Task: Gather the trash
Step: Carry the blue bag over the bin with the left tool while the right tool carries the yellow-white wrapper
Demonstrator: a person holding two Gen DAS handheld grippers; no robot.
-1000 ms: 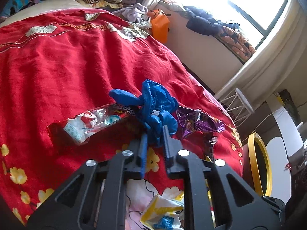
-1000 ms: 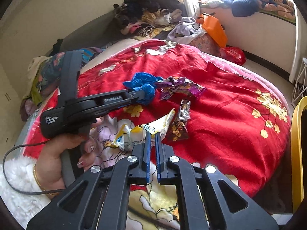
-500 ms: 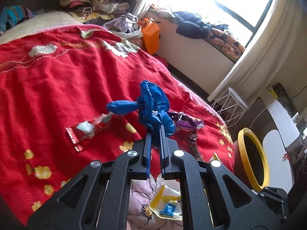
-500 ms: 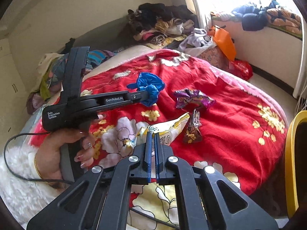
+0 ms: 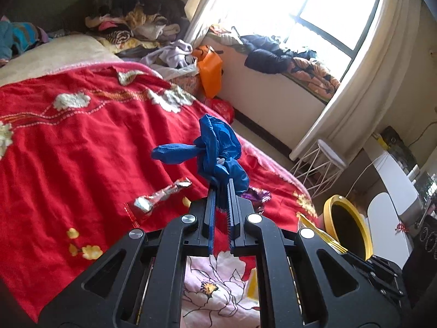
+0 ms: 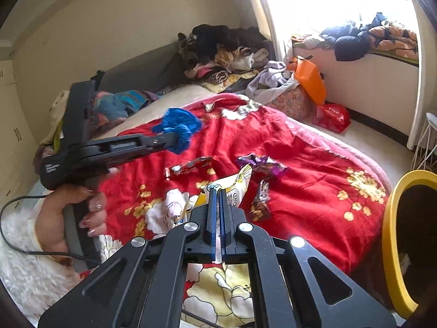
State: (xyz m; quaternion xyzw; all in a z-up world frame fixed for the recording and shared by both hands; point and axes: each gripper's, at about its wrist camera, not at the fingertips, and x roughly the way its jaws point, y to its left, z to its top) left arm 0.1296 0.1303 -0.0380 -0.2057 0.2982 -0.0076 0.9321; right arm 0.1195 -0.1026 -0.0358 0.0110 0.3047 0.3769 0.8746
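Note:
My left gripper (image 5: pixel 221 186) is shut on a crumpled blue plastic bag (image 5: pixel 218 147), held in the air above the red blanket (image 5: pixel 82 150). The right wrist view shows that left gripper (image 6: pixel 174 139) with the blue bag (image 6: pixel 179 125), a hand on its handle. My right gripper (image 6: pixel 217 191) is shut on a yellow and white snack bag (image 6: pixel 237 184), raised off the bed. On the blanket lie a red and silver wrapper (image 5: pixel 161 194), a purple wrapper (image 6: pixel 262 164) and a small dark wrapper (image 6: pixel 260 199).
A yellow-rimmed bin (image 6: pixel 387 232) stands on the floor at the bed's right side. A white wire stool (image 5: pixel 325 161) stands by the curtain. Clothes (image 5: pixel 136 22) are piled at the bed's head, and an orange bag (image 5: pixel 210 73) and a red bag (image 6: pixel 331 116) lie near the window ledge.
Both grippers have risen. The blue bag has come up off the blanket with the left gripper, and the snack bag has lifted with the right one. The red and silver wrapper stays on the bed.

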